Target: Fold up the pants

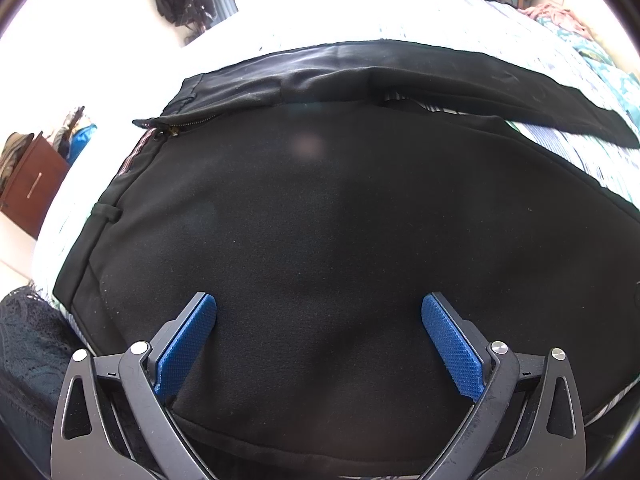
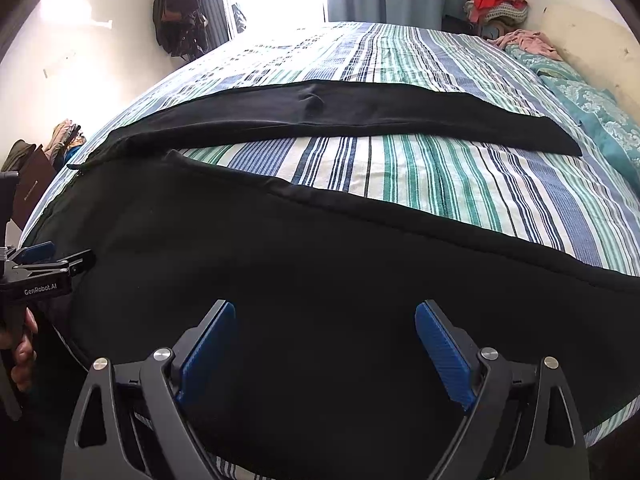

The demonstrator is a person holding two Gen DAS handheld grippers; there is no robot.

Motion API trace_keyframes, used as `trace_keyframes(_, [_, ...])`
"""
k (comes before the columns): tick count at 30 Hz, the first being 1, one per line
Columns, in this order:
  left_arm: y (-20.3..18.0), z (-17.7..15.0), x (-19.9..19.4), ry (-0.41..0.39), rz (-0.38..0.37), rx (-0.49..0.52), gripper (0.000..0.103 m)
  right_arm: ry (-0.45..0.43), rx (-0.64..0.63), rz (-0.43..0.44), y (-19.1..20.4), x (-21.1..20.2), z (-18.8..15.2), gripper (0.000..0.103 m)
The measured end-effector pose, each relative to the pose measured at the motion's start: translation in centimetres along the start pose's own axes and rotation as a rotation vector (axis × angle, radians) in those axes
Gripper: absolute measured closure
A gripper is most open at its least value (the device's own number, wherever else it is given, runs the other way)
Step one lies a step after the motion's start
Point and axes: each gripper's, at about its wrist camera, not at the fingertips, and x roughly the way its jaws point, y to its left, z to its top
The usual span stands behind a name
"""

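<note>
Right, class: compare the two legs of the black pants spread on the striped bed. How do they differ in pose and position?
The near leg lies right under the open right gripper, while the far leg lies farther up the bed, away from it.
The near leg looks smooth, while the far leg shows a small pucker near its middle.
The two legs splay apart toward the right, baring the striped bedsheet, and meet at the left.
Both are black and lie flat.

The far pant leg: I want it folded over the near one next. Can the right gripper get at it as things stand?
Probably yes. The right gripper is open over the near leg, and only bare striped bedsheet lies between it and the far leg; it would need a long reach across.
</note>
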Motion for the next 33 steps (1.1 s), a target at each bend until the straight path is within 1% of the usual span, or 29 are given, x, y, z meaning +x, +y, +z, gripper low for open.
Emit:
trace_keyframes(11, [-0.03, -0.23, -0.05, -0.017, 0.005, -0.005, 0.0, 0.005, -0.002, 0.006, 0.08, 0.5, 0.29, 0.012])
trace_keyframes(33, [0.01, -0.32, -0.15, -0.022, 0.009, -0.016, 0.0, 0.002, 0.006, 0.012, -0.01, 0.59, 0.41, 0.012])
